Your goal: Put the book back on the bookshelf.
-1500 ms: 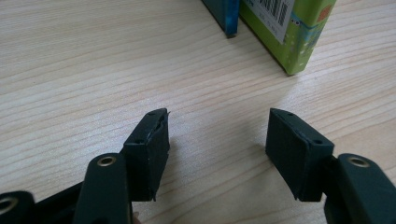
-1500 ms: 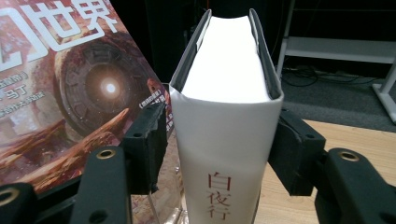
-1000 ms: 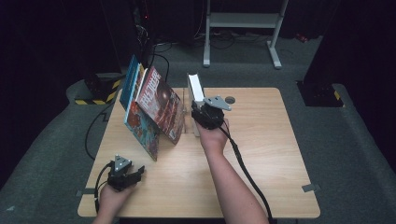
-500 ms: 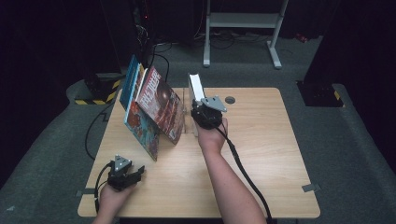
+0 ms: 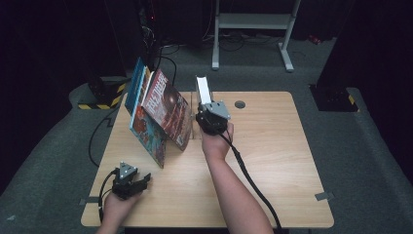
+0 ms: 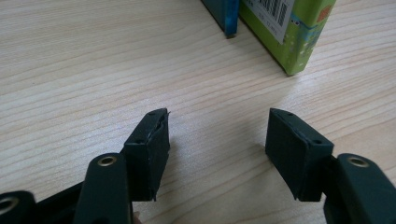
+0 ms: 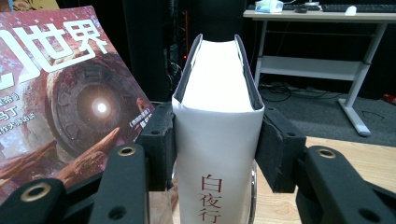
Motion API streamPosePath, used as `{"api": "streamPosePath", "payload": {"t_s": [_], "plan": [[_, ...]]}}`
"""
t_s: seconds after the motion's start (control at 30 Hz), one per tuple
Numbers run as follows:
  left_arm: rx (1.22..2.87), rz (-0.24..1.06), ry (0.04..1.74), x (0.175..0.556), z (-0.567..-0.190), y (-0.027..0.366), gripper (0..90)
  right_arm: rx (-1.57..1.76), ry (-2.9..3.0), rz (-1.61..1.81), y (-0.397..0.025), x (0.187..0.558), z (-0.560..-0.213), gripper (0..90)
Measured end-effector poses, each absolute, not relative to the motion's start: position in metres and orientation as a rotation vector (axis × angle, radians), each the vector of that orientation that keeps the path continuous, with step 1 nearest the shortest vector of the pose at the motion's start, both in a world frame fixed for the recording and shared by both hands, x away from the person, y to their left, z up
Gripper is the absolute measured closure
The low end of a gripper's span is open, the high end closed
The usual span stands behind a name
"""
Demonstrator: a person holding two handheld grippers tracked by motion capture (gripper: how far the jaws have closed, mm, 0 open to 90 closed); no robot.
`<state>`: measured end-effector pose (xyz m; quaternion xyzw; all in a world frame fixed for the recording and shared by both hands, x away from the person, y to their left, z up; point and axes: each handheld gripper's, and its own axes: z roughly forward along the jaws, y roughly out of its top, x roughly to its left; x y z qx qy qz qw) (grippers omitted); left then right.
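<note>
- Centrally, my right gripper (image 7: 212,140) has its jaws closed on the white book (image 7: 217,135), one pad flat against each cover just behind the spine, which faces the camera with red characters running down it.
- In the high view the right gripper (image 5: 210,118) holds the white book (image 5: 203,90) upright above the far middle of the table (image 5: 272,161), just right of the leaning books; whether its lower edge touches the wood I cannot tell.
- Handling, as I judge it: the block is thick, so the book is probably fairly heavy for a two-pad grip; it is stiff across the spine, but the smooth white jacket could slip, and the pages could fan open if I grip nearer the fore edge.
- Best hold, in my judgement: across both covers close to the spine, as now, with the book kept vertical so its weight does not twist it out of the pads.
- Beside it, the red-covered book (image 5: 168,109) leans to the left with a blue-edged book (image 5: 135,87) behind it.
- Nearer me, my left gripper (image 5: 130,179) rests at the near left of the table; its jaws stand wide apart with nothing between them.
- Ahead of the left gripper (image 6: 219,154) lie bare wood, the corner of a green book (image 6: 299,32) and a blue book edge (image 6: 224,14).
</note>
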<state>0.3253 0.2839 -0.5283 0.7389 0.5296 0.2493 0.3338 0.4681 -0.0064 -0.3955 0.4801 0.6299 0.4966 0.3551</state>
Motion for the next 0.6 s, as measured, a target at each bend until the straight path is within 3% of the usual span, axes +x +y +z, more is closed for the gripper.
{"api": "streamPosePath", "payload": {"t_s": [0.6], "plan": [[1.931, 0.65, 1.381, 0.3252, -0.5283, 0.2839, 39.6, 1.251, 1.664, 1.299, -0.0124, 0.4712, -0.3941, 49.4]]}}
